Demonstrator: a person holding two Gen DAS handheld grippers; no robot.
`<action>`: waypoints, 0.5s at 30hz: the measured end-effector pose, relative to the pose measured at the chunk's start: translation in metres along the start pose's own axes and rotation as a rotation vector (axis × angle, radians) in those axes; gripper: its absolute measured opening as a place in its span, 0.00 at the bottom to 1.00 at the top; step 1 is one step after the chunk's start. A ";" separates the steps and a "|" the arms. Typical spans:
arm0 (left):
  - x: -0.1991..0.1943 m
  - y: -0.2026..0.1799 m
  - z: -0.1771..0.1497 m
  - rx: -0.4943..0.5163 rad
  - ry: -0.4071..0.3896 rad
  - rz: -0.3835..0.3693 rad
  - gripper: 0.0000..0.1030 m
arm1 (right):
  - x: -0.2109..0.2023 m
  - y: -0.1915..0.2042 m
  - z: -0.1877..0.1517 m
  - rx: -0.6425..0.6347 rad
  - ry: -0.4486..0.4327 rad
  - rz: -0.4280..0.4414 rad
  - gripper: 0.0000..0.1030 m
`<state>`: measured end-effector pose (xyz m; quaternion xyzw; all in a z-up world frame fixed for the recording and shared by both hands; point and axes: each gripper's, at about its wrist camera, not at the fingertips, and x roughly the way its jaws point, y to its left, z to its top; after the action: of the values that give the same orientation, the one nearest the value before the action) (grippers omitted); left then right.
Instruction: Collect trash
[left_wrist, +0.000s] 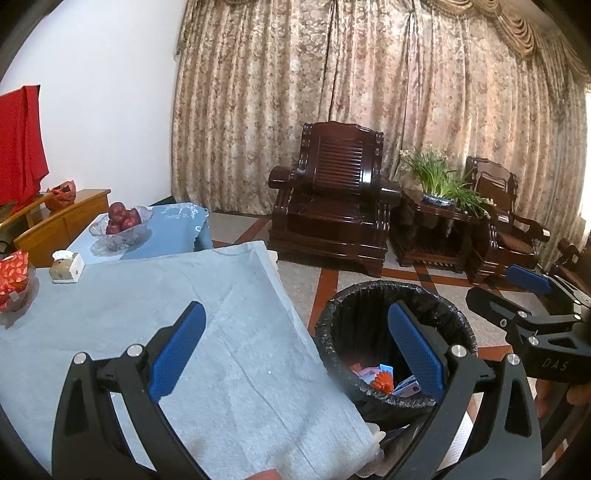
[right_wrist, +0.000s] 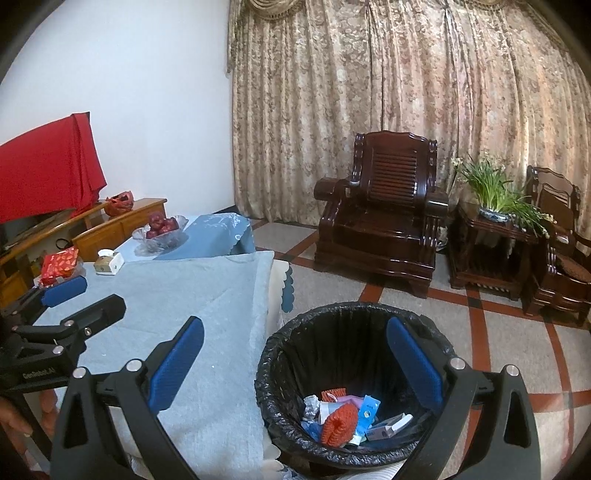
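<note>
A round bin lined with a black bag (left_wrist: 369, 306) (right_wrist: 332, 332) stands on the floor beside the table. Inside lie several pieces of trash: an orange mesh piece (right_wrist: 338, 421), crumpled wrappers (right_wrist: 312, 406) and small blue and white packets (right_wrist: 369, 410); the trash also shows in the left wrist view (left_wrist: 384, 382). My left gripper (left_wrist: 295, 354) is open and empty, over the table's right edge and the bin. My right gripper (right_wrist: 295, 363) is open and empty, above the bin's near rim. Each gripper shows in the other's view, the right gripper (left_wrist: 517, 291) and the left gripper (right_wrist: 77, 295).
The table has a light blue cloth (left_wrist: 166, 295) (right_wrist: 192, 295). On it stand a tissue box (left_wrist: 66, 266), a red packet in a glass dish (left_wrist: 13, 277) and a glass bowl of red apples (left_wrist: 123, 221). Dark wooden armchairs (right_wrist: 380, 214) and a side table with a plant (right_wrist: 491, 206) stand by the curtain.
</note>
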<state>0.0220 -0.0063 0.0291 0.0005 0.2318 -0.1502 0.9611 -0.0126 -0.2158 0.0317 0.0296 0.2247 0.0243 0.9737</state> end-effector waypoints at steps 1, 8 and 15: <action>0.000 0.000 0.000 0.000 -0.001 0.001 0.93 | 0.000 0.001 0.001 -0.001 0.000 0.000 0.94; -0.001 0.000 0.001 0.000 -0.001 0.002 0.93 | 0.000 0.003 0.001 0.000 0.000 0.000 0.94; -0.002 0.001 0.002 0.002 -0.003 0.002 0.93 | 0.000 0.002 0.000 0.000 -0.001 0.000 0.94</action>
<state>0.0216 -0.0051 0.0316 0.0014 0.2303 -0.1493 0.9616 -0.0123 -0.2136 0.0322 0.0295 0.2243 0.0241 0.9738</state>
